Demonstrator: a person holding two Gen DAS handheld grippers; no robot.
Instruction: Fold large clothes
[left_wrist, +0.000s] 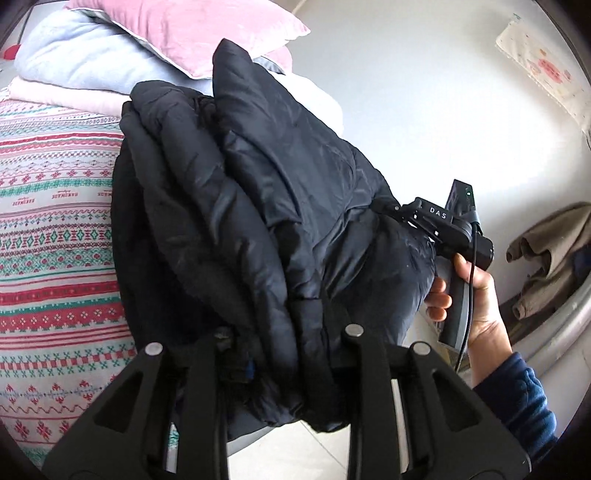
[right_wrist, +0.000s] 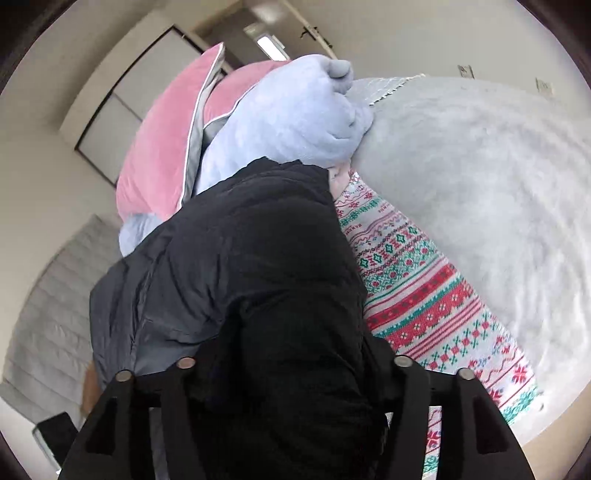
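black padded jacket, folded into a thick bundle, fills the middle of both views and hangs between the two grippers at the edge of a bed with a patterned sheet. left gripper is narrow, its jaws closed on a thick fold of the jacket at the bottom centre of its own view. right gripper stands wide with jacket fabric bulging between its jaws; whether the pads press on it cannot be told, the fabric hides them.

judgement on the step: the bundle is being set down on the bed by the stacked bedding. to do it well, keep both ends level so the layers do not slide apart, lower the bundle onto the sheet rather than drop it, and let go only once the bed carries the weight.

left wrist view alone shows the right gripper from outside, at centre right, its fingers buried in the jacket's end, gripped by a hand in a blue sleeve; also a brown garment at far right. right wrist view alone shows a grey blanket at upper right, and the pink pillow with the pale blue quilt directly behind the jacket
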